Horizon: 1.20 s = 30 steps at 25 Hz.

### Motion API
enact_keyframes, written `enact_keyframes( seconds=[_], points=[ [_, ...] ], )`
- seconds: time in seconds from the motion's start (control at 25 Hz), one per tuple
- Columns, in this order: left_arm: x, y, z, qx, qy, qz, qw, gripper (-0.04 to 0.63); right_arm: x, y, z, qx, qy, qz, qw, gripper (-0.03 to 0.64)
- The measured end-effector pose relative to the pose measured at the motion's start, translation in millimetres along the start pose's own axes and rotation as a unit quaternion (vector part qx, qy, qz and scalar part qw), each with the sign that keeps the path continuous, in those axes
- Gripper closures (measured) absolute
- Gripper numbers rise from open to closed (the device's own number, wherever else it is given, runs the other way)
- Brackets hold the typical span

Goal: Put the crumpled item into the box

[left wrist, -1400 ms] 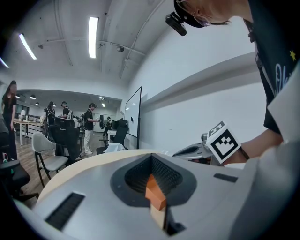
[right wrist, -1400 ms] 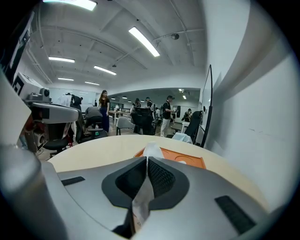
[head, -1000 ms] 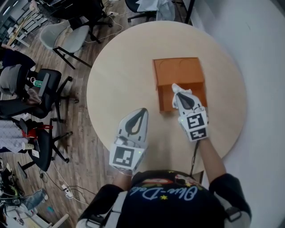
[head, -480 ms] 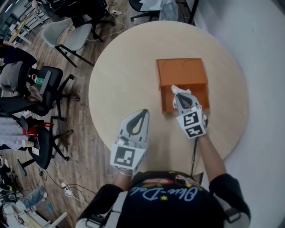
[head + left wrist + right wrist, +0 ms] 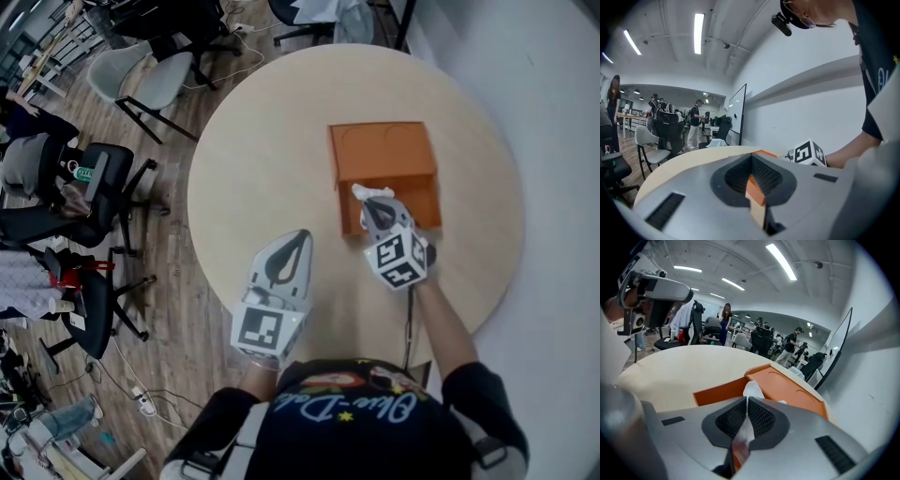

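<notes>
An open orange box lies on the round table, its lid folded back at the far side. My right gripper hangs over the box's near half, shut on a crumpled white tissue whose tip sticks out past the jaws. In the right gripper view the tissue stands up between the closed jaws, with the box just beyond. My left gripper hovers over the table's near side, left of the box, shut with nothing in it.
Office chairs stand on the wood floor at the left, close to the table's edge. A grey wall runs along the right side. People stand far back in the room.
My right gripper has tilted and drawn slightly left and back over the box's near half, still holding the tissue. The left gripper has stayed put.
</notes>
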State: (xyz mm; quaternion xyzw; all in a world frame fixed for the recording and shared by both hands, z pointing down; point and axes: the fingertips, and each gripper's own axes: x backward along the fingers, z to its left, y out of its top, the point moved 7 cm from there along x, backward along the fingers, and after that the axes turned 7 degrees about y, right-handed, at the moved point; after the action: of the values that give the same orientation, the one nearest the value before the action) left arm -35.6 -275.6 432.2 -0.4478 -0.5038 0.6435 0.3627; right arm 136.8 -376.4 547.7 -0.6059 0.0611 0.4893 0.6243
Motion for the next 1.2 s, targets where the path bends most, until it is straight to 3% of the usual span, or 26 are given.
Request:
enact_keyframes(
  seconds=[0.76,1.2],
  points=[
    [4.1,0.5,-0.8,0.003,0.002,0.003,1.0,0.607,-8.6,-11.6,7.3,0.007,0.014,0.028,0.999,0.61],
    [11.8,2.2,-0.1,-0.01,0.009,0.01,0.9999,0.607,29.1,-2.3,-2.4,-0.085,-0.044,-0.024,0.995,0.617]
  ],
)
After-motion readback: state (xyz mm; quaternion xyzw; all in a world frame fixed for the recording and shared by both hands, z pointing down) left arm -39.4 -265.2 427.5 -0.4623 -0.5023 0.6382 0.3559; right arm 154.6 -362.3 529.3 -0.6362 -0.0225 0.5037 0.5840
